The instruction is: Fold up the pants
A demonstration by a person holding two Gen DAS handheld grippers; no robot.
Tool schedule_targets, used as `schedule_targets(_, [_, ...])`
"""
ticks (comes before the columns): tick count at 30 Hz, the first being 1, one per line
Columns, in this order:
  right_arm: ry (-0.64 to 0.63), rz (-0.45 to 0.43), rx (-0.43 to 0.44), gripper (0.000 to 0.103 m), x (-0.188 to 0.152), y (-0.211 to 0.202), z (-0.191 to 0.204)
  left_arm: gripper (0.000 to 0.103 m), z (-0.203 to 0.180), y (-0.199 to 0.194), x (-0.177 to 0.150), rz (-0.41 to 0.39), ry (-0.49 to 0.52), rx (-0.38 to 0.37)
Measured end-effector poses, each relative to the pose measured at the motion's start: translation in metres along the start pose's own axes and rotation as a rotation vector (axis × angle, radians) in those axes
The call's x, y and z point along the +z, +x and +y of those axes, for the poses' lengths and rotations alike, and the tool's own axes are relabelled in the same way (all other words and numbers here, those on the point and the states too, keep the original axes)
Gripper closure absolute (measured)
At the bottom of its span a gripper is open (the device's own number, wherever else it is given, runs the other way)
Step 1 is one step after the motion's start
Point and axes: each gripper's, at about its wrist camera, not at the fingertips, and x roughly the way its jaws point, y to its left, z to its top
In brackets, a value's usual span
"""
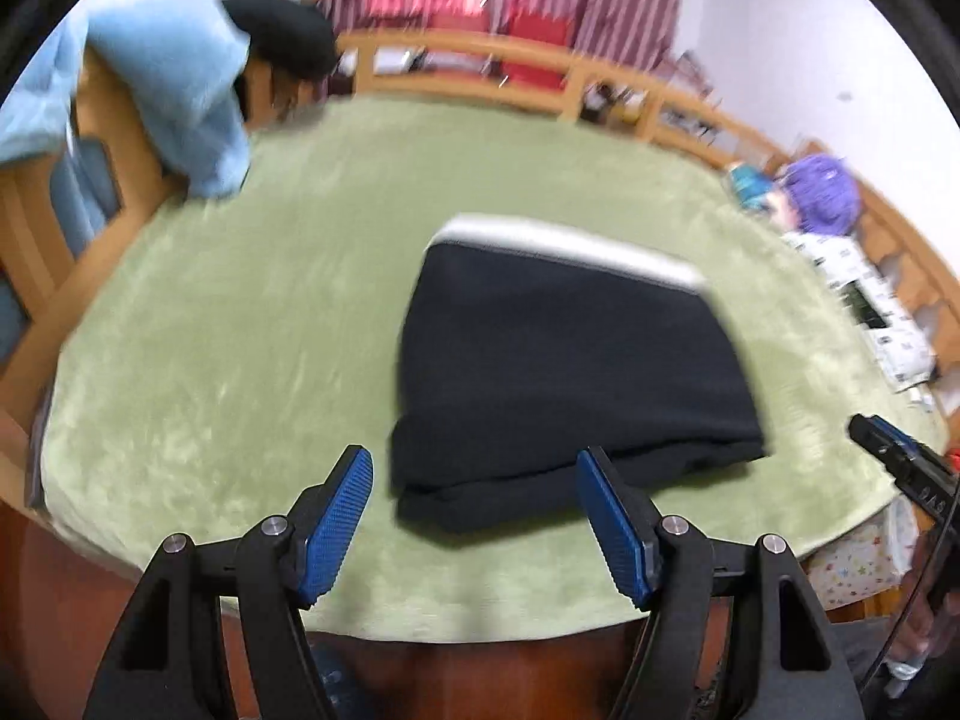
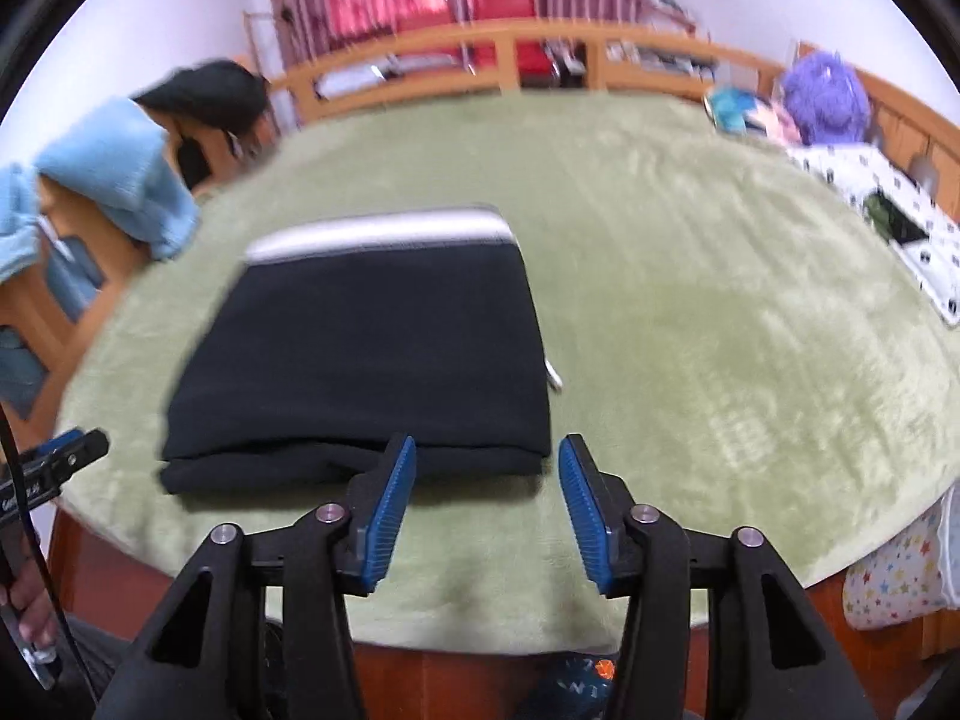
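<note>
The black pants (image 1: 570, 372) lie folded into a compact rectangle on the green blanket (image 1: 252, 324), with a grey-white waistband along the far edge. In the right wrist view the pants (image 2: 372, 360) sit left of centre. My left gripper (image 1: 474, 468) is open and empty, just short of the fold's near edge. My right gripper (image 2: 486, 456) is open and empty at the fold's near right corner. Each gripper shows at the edge of the other's view: the right one (image 1: 888, 450), the left one (image 2: 66, 450).
A wooden rail (image 1: 540, 72) runs around the bed. A light blue cloth (image 1: 168, 90) and a dark garment (image 1: 282, 36) hang over the left rail. A purple plush toy (image 2: 822, 96) and a patterned white cloth (image 2: 888, 210) lie at the right. Red curtains hang behind.
</note>
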Motion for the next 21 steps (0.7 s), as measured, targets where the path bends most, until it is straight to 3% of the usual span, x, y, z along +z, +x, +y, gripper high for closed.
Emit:
schedule_targets(2, [0.005,-0.087,0.002,0.044,0.003,-0.031,0.002,0.034,-0.013,-0.022,0.006,-0.034,0.014,-0.040])
schedule_targets(4, [0.019,-0.148,0.034,0.027,0.007,-0.058,0.002,0.032,-0.022,-0.039,0.006,-0.068,0.026,-0.047])
schedule_targets(7, [0.036,-0.206,0.075,0.019,0.007,-0.081,-0.001,0.027,-0.033,-0.056,0.010,-0.119,0.043,-0.057])
schedule_targets(8, [0.036,-0.208,0.074,0.018,0.008,-0.082,-0.002,0.022,-0.038,-0.059,0.013,-0.135,0.049,-0.065])
schedule_targets(11, [0.031,-0.192,0.040,0.017,0.013,-0.074,-0.004,0.021,-0.050,-0.060,0.016,-0.158,0.071,-0.083])
schedule_targets(15, [0.026,-0.215,0.014,0.001,0.012,-0.067,-0.009,0.018,-0.059,-0.055,0.004,-0.186,0.086,-0.052])
schedule_targets(21, [0.034,-0.182,-0.017,0.001,0.008,-0.055,-0.019,0.018,-0.058,-0.049,-0.002,-0.173,0.062,-0.019])
